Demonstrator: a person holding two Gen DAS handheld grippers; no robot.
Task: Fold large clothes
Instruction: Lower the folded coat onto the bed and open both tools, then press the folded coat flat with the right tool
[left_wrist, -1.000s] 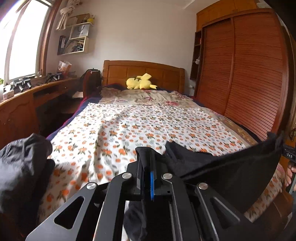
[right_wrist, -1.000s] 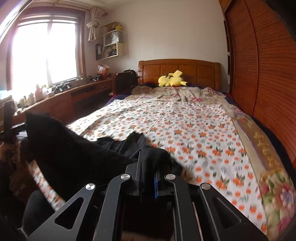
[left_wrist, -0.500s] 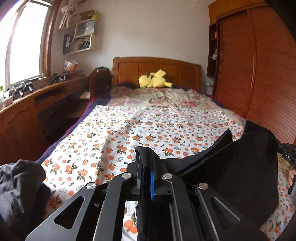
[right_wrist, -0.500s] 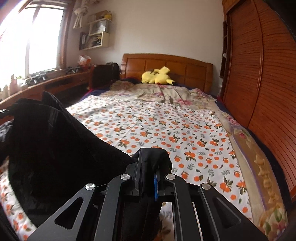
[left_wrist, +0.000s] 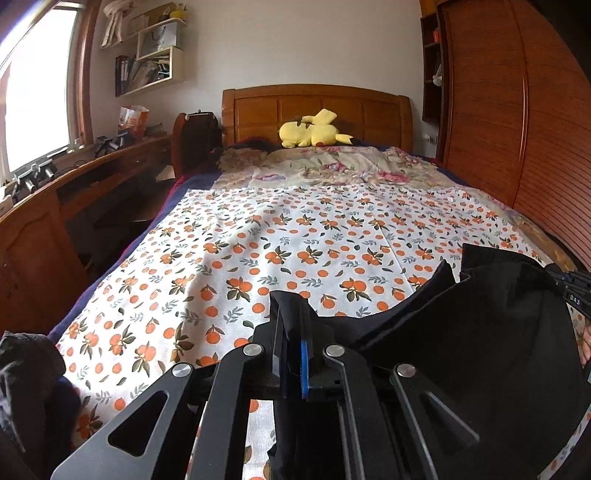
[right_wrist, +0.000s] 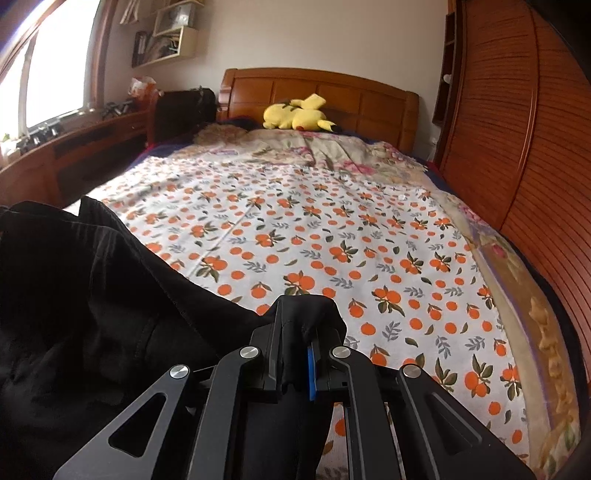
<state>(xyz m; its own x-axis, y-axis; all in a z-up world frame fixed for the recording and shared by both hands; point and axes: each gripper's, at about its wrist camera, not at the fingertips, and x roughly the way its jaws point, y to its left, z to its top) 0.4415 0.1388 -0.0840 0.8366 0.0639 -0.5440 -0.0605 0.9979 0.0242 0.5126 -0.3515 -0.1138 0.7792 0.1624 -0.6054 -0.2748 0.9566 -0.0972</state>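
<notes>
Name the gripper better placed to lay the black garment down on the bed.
Neither clearly: the left gripper and right gripper each pinch the black garment, stretched between them over the orange-print sheet. Probably lower both together.

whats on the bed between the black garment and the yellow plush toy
Only bedding: the orange-print sheet, then a rumpled floral quilt by the yellow plush toy. Nothing else lies past the black garment; both wrist views show it.

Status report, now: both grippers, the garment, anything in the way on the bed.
Left gripper and right gripper both clamped on black garment. Garment stretched between them over the orange-print sheet. Sheet ahead bare; yellow plush far off at headboard.
</notes>
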